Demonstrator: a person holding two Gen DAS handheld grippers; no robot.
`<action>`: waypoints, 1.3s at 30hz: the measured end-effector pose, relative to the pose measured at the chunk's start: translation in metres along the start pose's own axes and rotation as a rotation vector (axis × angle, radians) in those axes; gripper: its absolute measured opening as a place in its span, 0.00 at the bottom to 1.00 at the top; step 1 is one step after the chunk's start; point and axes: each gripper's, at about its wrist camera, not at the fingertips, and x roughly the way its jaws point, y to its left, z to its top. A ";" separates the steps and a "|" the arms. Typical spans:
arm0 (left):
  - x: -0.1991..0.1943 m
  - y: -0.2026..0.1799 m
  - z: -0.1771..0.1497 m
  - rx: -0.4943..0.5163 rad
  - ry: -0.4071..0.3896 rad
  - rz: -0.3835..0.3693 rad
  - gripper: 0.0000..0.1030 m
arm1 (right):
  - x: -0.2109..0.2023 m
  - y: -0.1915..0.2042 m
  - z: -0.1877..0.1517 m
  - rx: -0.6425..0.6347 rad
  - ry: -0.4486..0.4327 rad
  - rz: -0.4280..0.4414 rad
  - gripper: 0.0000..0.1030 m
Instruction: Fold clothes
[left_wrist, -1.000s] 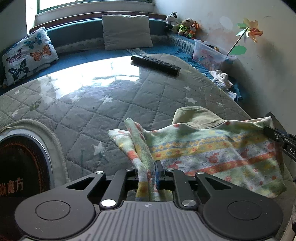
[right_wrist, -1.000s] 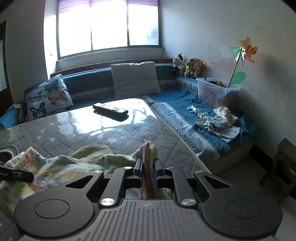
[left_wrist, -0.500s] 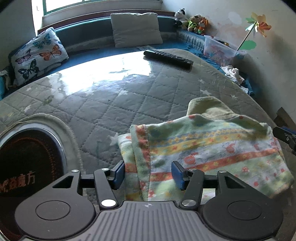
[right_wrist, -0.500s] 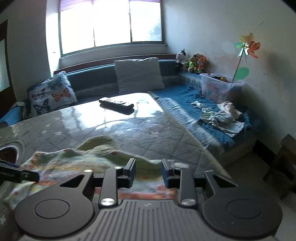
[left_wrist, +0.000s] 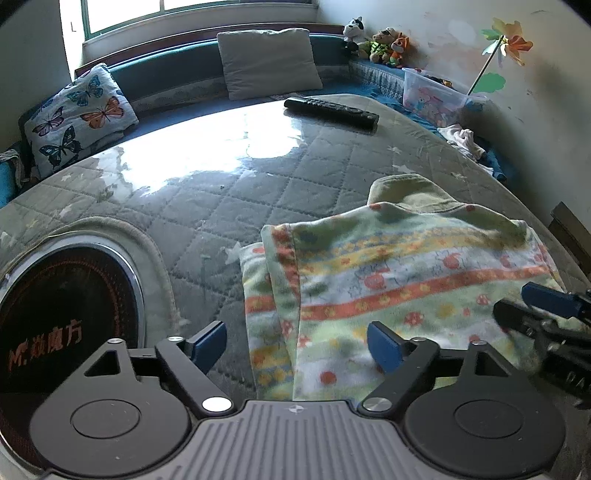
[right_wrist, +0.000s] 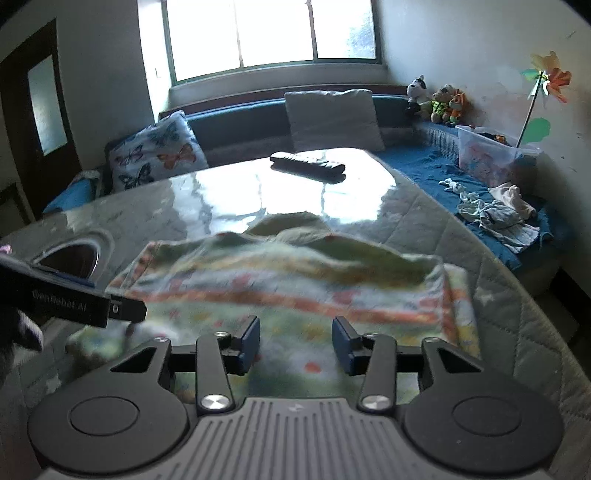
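Observation:
A small patterned garment (left_wrist: 399, 280) with orange, yellow and green stripes lies folded on the quilted table cover, a plain green part sticking out at its far edge. In the right wrist view the same garment (right_wrist: 295, 280) is blurred. My left gripper (left_wrist: 295, 341) is open above the garment's near left edge, nothing between its blue pads. My right gripper (right_wrist: 295, 343) is open over the near edge too, and it also shows at the right of the left wrist view as the right gripper (left_wrist: 543, 310). The left gripper (right_wrist: 74, 302) crosses the left side of the right wrist view.
A black remote (left_wrist: 330, 110) lies at the table's far side. A round inset heater (left_wrist: 55, 332) sits in the table at the left. Around the table runs a blue bench with a butterfly cushion (left_wrist: 77, 118), a grey cushion (left_wrist: 269, 62), a plastic box (left_wrist: 432, 96) and loose clothes (right_wrist: 495, 214).
Both grippers let go of the garment and opened. The cloth dropped flat onto the table, folded over, and both grippers drew back toward the near edge.

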 end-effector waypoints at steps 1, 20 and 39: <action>-0.001 0.000 -0.002 0.002 -0.002 0.001 0.87 | -0.001 0.002 -0.002 -0.006 0.002 -0.001 0.49; -0.027 0.009 -0.037 -0.002 -0.019 -0.006 0.99 | -0.027 0.027 -0.028 -0.036 -0.025 -0.041 0.91; -0.069 0.020 -0.076 0.000 -0.105 -0.014 1.00 | -0.048 0.048 -0.051 0.014 -0.018 -0.119 1.00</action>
